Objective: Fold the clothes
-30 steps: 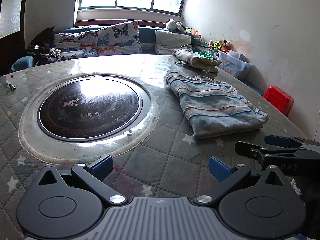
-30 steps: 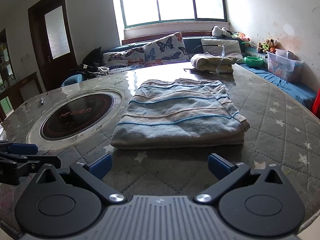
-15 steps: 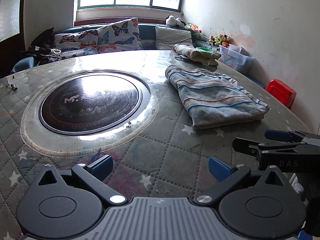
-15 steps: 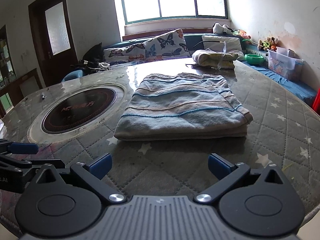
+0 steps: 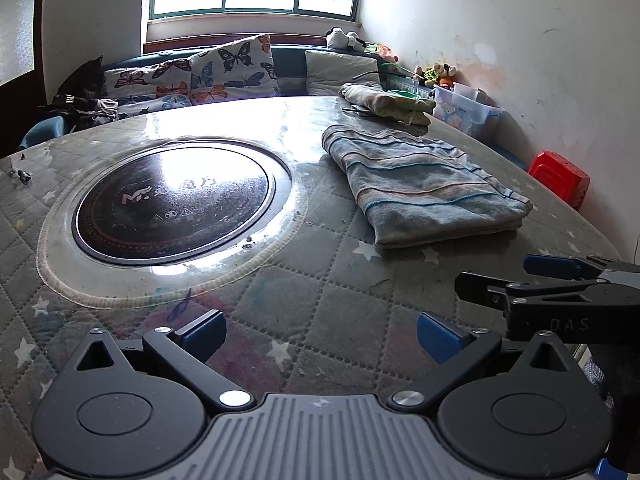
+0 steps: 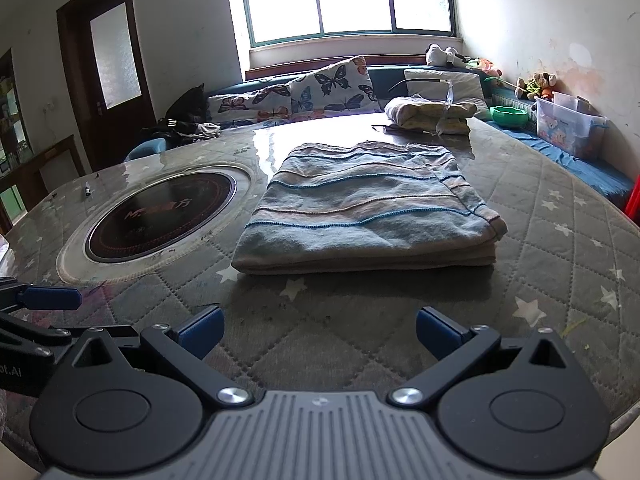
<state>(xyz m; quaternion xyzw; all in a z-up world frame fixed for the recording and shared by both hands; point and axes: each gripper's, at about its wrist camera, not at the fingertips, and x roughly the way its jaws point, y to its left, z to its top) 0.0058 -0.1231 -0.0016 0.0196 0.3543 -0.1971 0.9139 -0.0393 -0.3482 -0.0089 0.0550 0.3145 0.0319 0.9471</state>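
A folded striped garment (image 5: 424, 188) (image 6: 368, 212) in grey-blue and tan lies flat on the quilted round table (image 5: 320, 320) (image 6: 560, 248). A second folded pale garment (image 5: 388, 102) (image 6: 430, 114) sits behind it at the far edge. My left gripper (image 5: 320, 338) is open over bare table near the front edge, well short of the striped garment. My right gripper (image 6: 319, 330) is open too, a short way in front of the garment's near folded edge. Each gripper shows in the other's view: the right gripper (image 5: 540, 280) from the side, and one blue fingertip (image 6: 52, 298) of the left.
A round black induction hob (image 5: 172, 200) (image 6: 160, 210) is set into the table's left half. A bench with butterfly cushions (image 6: 328, 88) runs under the window. A clear storage box (image 6: 568, 124) and a red stool (image 5: 560, 178) stand at the right wall.
Both grippers have drawn back toward the table's near edge, so the striped garment looks smaller and farther away. Both stay open, and the garment has not moved.
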